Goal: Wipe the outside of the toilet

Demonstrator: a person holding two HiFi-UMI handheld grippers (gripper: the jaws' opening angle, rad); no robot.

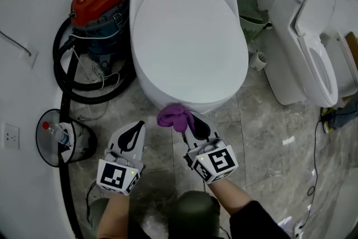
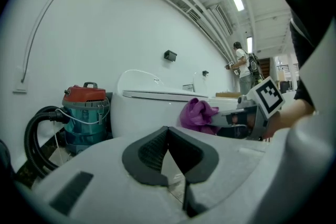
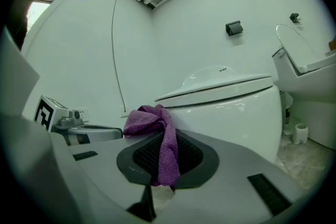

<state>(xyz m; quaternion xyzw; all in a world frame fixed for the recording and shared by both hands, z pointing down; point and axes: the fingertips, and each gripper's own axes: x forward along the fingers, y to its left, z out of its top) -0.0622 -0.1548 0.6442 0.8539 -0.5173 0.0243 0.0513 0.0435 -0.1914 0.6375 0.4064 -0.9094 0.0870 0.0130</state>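
Observation:
The white toilet (image 1: 190,36) stands in front of me with its lid down. A bunched purple cloth (image 1: 174,116) hangs in my right gripper (image 1: 187,122), which is shut on it right at the front of the bowl; I cannot tell whether the cloth touches it. The right gripper view shows the cloth (image 3: 160,134) draped between the pads, with the toilet (image 3: 231,107) just beyond. My left gripper (image 1: 133,132) hovers to the left of the cloth, shut and holding nothing. From the left gripper view, the cloth (image 2: 197,113) and the right gripper (image 2: 233,119) are to the right.
A red and teal vacuum cleaner (image 1: 98,3) with a coiled black hose (image 1: 72,84) sits left of the toilet. A clear bin (image 1: 59,137) holding a bottle is at the near left. A second toilet (image 1: 313,47) with its lid up stands right, with a green basket (image 1: 251,11) between them.

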